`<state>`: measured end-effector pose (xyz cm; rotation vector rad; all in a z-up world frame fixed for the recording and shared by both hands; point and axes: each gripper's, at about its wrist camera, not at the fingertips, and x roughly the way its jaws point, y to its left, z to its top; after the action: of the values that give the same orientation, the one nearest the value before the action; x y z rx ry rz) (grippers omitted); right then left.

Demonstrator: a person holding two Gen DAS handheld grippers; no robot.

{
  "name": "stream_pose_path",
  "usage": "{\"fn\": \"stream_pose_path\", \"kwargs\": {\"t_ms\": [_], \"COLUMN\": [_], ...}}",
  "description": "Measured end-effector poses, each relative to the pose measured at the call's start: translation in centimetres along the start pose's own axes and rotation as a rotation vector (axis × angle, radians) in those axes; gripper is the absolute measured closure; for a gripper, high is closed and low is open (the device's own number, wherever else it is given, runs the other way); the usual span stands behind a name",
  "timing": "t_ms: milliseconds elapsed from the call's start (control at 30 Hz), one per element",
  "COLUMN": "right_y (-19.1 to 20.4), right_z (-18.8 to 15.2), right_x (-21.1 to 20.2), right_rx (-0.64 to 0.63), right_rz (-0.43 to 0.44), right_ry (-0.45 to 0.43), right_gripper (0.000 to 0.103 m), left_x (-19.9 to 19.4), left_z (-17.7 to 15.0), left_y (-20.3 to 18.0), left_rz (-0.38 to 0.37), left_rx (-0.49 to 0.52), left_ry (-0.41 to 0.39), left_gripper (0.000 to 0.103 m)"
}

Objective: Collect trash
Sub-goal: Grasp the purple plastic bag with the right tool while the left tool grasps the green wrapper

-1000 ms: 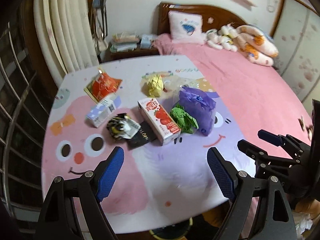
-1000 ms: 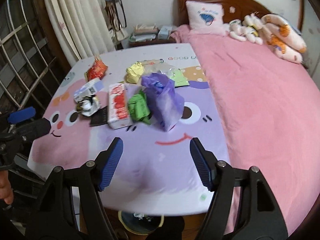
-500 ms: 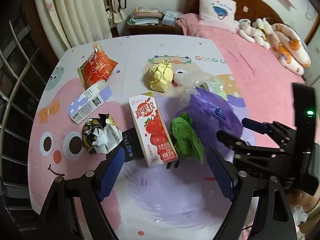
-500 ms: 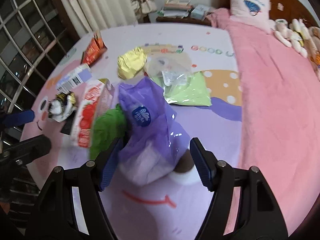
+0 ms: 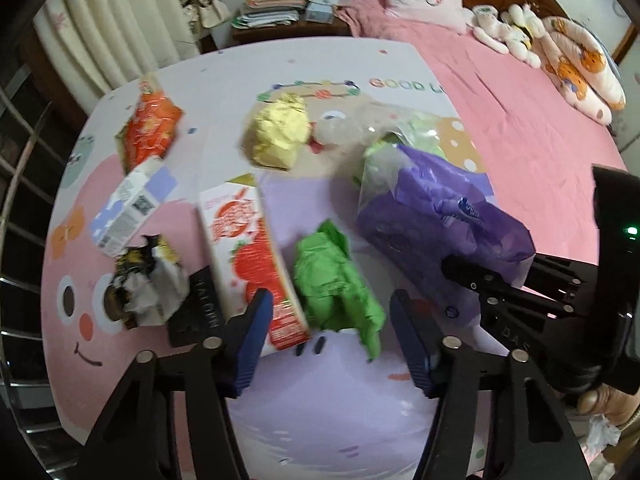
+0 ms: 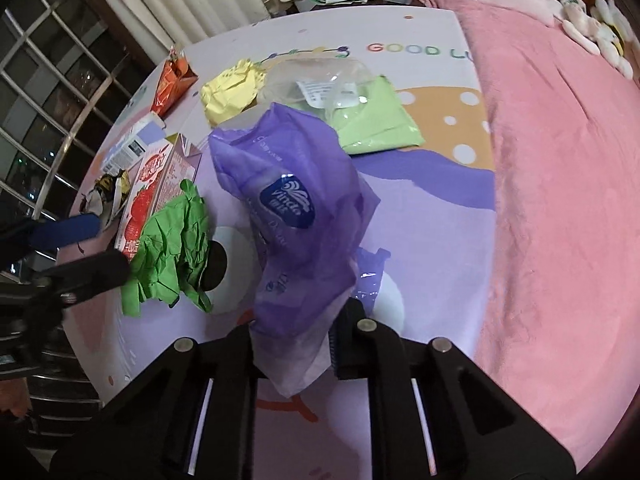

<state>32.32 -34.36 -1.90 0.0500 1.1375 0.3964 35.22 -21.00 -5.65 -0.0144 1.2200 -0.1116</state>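
Your right tongs (image 6: 294,354) pinch the bottom of the purple bag (image 6: 296,216), which stands on the bench (image 6: 432,216) near its middle. Your left tongs (image 5: 330,328) have just been closing and are half open around the low end of the crumpled green paper (image 5: 332,280), not pressing it. The strawberry carton (image 5: 248,256) lies just beside the green paper.

Purple bag (image 6: 296,216) hides right tool's (image 6: 294,344) pads; black packet (image 5: 198,308) partly under strawberry carton (image 5: 250,256); carton print blurred.
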Motion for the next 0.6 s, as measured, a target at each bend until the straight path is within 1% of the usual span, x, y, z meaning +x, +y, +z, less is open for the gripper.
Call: {"fn": "stream_pose_path", "kwargs": {"t_ms": [100, 200, 333, 500, 600], "right_y": [-0.3, -0.3, -0.4, -0.4, -0.4], "right_z": [-0.3, -0.8, -1.6, -2.4, -2.7], "right_x": [-0.8, -1.1, -1.7, -1.8, -1.8], "right_rx": [0.005, 0.005, 0.005, 0.001, -0.004], "right_rz": [-0.001, 0.010, 0.018, 0.022, 0.025], "right_ry": [-0.010, -0.012, -0.013, -0.008, -0.006], "right_gripper": [0.094, 0.094, 0.094, 0.094, 0.094], "left_x": [1.5, 3.0, 4.4, 5.5, 6.6], "left_z": [0.6, 1.2, 1.4, 1.6, 1.4], "left_y": [-0.9, -1.1, -0.9, -0.9, -1.2], "left_rz": [-0.007, -0.007, 0.028, 0.034, 0.023], "left_rx": [0.008, -0.018, -0.036, -0.045, -0.045], "left_ry": [0.032, 0.075, 0.111, 0.130, 0.158], "left_gripper": [0.047, 0.053, 0.057, 0.058, 0.058]}}
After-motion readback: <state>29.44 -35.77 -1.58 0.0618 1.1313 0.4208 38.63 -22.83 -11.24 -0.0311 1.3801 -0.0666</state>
